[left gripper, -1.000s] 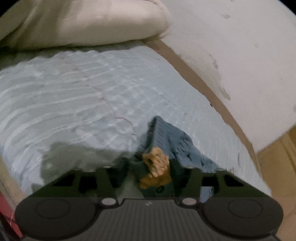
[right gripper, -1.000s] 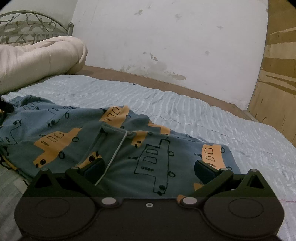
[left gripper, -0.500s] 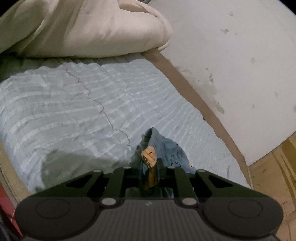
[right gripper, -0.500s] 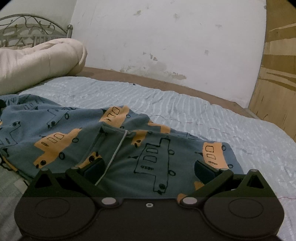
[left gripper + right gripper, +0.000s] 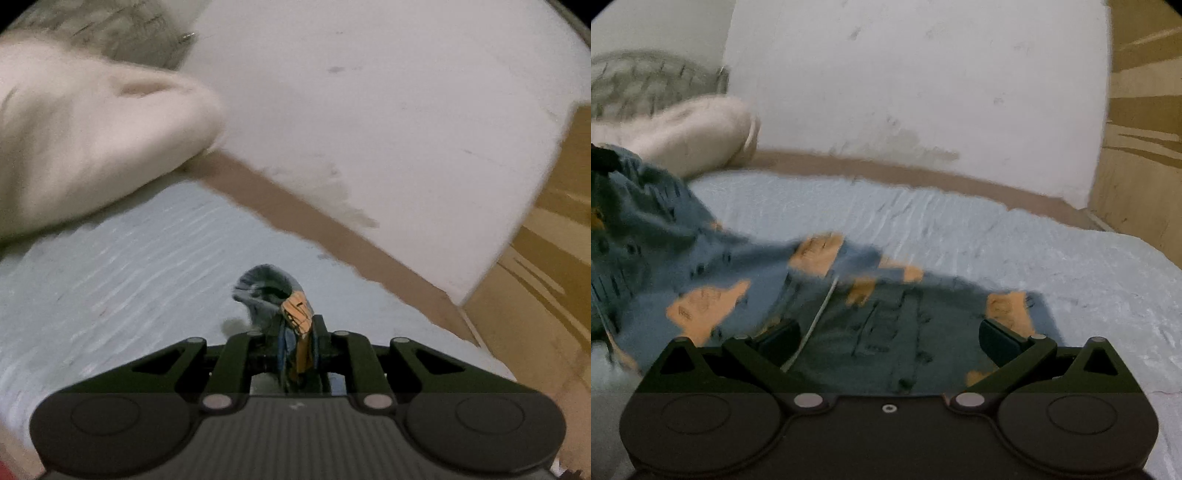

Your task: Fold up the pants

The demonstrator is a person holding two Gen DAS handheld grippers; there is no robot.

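Two black claws show here, one in each picture. The left claw (image 5: 295, 343) is pinched tight on a bunched bit of the blue cotton pants with orange and dark car drawings (image 5: 275, 295), and the cloth pokes up out of the squeezed fingers in a little puff. Under it lies the pale blue ribbed bed sheet (image 5: 110, 295), and the pinched cloth is held up above it. The big cream puffy blanket (image 5: 85, 140) sits rolled up at the far left of the bed, by the white wall with grey marks (image 5: 369, 110). The brown wooden bed edge (image 5: 314, 221) runs along the bottom of that wall. In the right picture, the right claw (image 5: 888, 338) is wide open and holds nothing; its two fingers (image 5: 777, 338) sit low over the pants (image 5: 886, 325), but it is hard to tell if they touch. Most of the pants lie spread flat on the sheet (image 5: 997, 240), with a thin white string (image 5: 820, 314) running down the middle. On the left side the pants rise up off the bed toward the top corner. The picture is blurry there.
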